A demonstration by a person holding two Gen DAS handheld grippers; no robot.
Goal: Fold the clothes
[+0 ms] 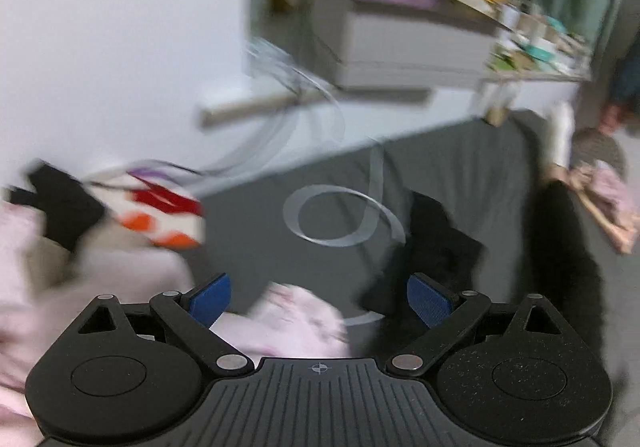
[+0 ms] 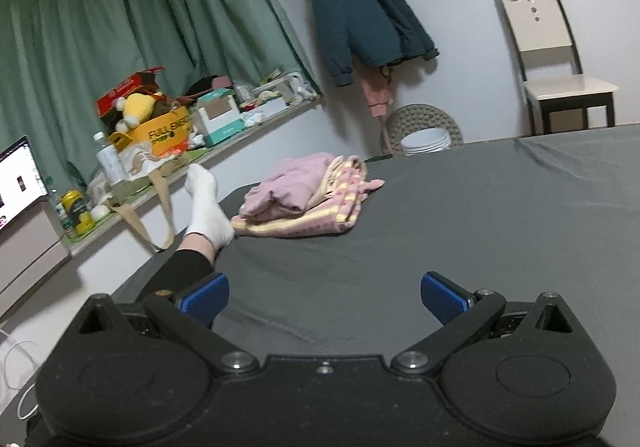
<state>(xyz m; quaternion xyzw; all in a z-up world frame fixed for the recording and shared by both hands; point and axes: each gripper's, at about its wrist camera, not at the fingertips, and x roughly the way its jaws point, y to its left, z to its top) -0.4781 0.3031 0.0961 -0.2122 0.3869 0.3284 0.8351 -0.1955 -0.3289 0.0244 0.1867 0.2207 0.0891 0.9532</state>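
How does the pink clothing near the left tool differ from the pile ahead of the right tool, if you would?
The pink garment lies loose and crumpled just under the open left tool; the folded pile sits stacked, well beyond the open right tool. The garment looks plain pink; the pile adds yellow stripes. Both rest on the grey bed.

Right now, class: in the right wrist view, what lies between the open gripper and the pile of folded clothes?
Only bare dark grey bedsheet, lightly wrinkled. Nothing else lies between the right gripper and the folded clothes in the right wrist view.
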